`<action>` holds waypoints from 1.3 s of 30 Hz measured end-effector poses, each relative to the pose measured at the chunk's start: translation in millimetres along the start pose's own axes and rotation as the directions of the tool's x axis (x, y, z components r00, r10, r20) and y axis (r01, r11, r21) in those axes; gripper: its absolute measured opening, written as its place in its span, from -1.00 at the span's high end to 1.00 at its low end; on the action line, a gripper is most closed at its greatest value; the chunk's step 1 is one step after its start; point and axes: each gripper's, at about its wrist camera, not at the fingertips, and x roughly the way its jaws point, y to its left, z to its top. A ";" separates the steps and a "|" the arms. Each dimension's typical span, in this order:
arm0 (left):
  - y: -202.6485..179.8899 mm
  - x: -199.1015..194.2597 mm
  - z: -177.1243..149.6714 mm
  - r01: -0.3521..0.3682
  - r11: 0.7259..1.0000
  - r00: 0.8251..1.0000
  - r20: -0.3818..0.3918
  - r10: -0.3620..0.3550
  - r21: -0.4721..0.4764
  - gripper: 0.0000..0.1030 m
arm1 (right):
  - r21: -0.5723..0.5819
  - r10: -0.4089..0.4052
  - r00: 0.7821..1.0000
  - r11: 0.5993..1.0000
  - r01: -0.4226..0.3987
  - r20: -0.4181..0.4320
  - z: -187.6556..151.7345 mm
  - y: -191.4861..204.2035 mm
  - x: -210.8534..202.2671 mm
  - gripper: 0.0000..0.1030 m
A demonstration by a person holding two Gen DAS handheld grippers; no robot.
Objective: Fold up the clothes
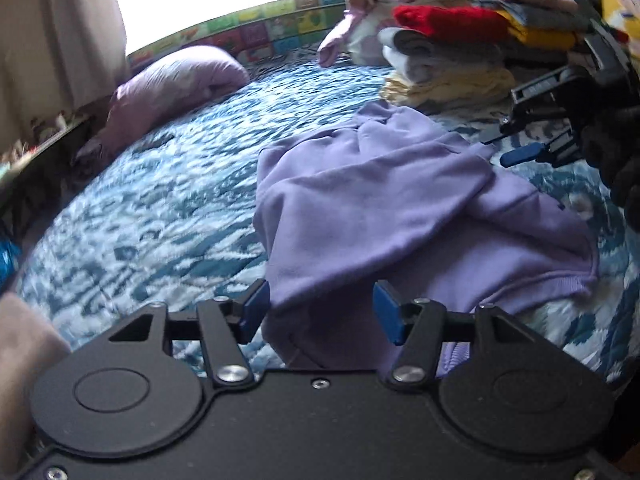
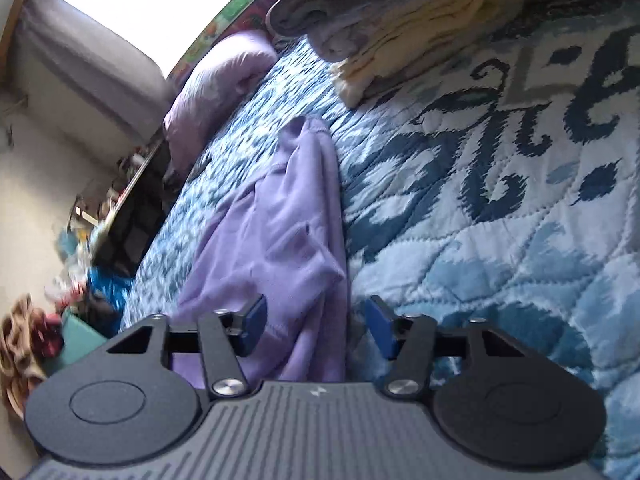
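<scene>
One pink pillow [image 1: 176, 92] lies at the left of the bed [image 1: 160, 208]. One lilac sweatshirt [image 1: 392, 200] is rumpled mid-quilt. One stack of folded clothes [image 1: 452, 52] sits behind it to the right. Two claws: the left claw [image 1: 320, 314] and the right claw [image 2: 314, 326], both spread over the sweatshirt's near edge, pinching nothing.

Lilac sweatshirt [image 1: 400, 208]: soft matt fleece cloth. Bed quilt [image 2: 500, 240]: stitched, puckered cotton. Left gripper [image 1: 321, 312]: matt black plastic, blue rubbery pads, shiny metal screws.
</scene>
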 end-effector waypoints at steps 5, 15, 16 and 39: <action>3.9 5.9 -3.0 0.005 0.999 1.000 0.005 -0.005 -0.043 -0.12 | 0.124 0.051 0.998 0.991 -0.054 0.034 4.1 -13.0 5.0 0.23; 7.6 5.7 -10.2 0.005 0.998 1.000 -0.001 -0.005 -0.068 -0.12 | 0.149 0.056 0.997 0.987 -0.063 0.049 2.5 -16.6 19.6 0.50; 6.6 6.0 -10.0 0.003 0.998 1.000 -0.003 -0.003 -0.061 -0.12 | 0.132 0.049 0.997 0.990 -0.055 0.052 3.2 -13.4 20.2 0.60; -44.7 -3.3 -11.4 -0.062 0.971 0.996 0.079 0.045 0.230 0.91 | -0.230 0.188 0.951 0.964 -0.132 0.243 38.8 63.8 -108.4 0.89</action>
